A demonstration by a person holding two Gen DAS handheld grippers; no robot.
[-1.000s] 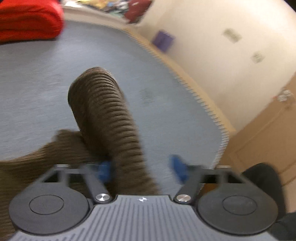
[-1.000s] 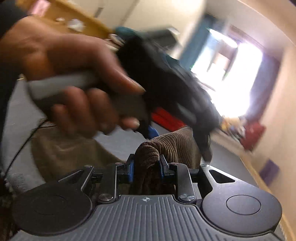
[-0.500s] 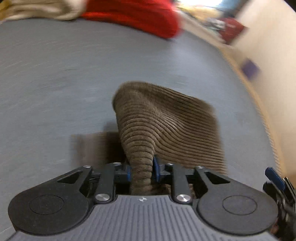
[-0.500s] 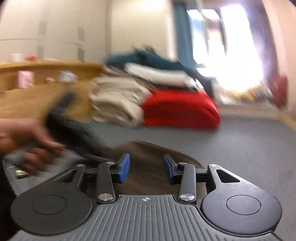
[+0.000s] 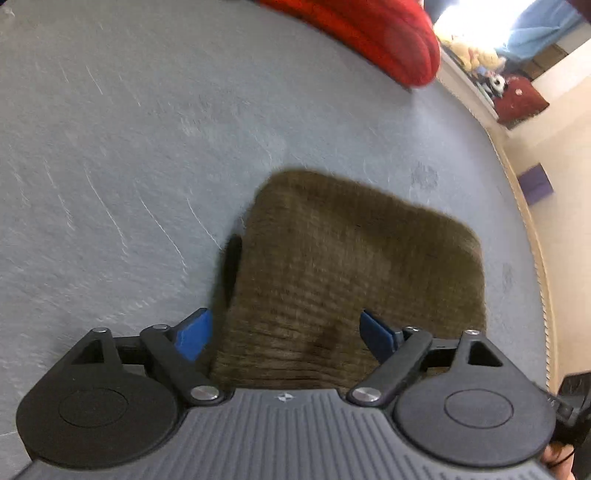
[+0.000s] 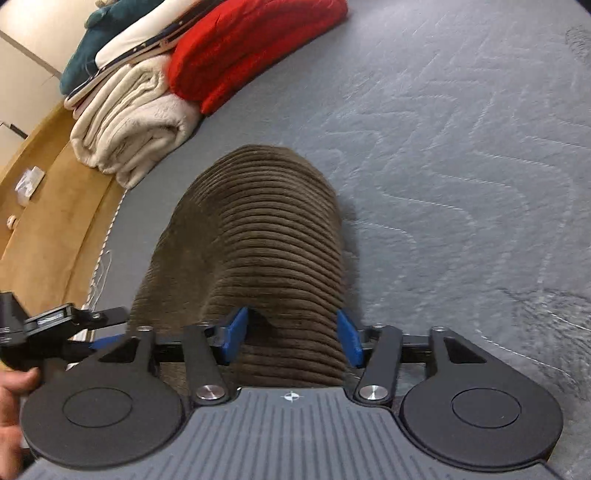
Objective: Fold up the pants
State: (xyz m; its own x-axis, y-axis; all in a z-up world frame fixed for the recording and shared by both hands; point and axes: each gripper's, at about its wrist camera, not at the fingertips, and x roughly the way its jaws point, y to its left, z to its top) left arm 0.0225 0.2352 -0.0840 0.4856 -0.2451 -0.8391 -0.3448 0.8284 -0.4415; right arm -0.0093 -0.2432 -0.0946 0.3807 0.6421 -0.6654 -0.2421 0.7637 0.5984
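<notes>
The brown corduroy pants (image 5: 351, 273) lie folded in a compact bundle on the grey quilted surface (image 5: 110, 166). They also show in the right wrist view (image 6: 258, 236). My left gripper (image 5: 286, 338) is open, its blue pads spread over the near edge of the pants, holding nothing. My right gripper (image 6: 291, 334) is open too, with its blue pads on either side of a raised fold of the fabric, not pinching it. The left gripper's tip (image 6: 74, 317) shows at the left edge of the right wrist view.
A red folded blanket (image 6: 251, 44), a cream blanket (image 6: 129, 122) and a teal and white stack (image 6: 110, 40) lie at the far end of the surface. The red blanket also shows in the left wrist view (image 5: 369, 33). A wooden ledge (image 6: 48, 206) runs along the left edge.
My left gripper was shut on the pants half a second ago and has opened. Both grippers have lowered over the bundle, which now lies on the surface. My right gripper stays open.
</notes>
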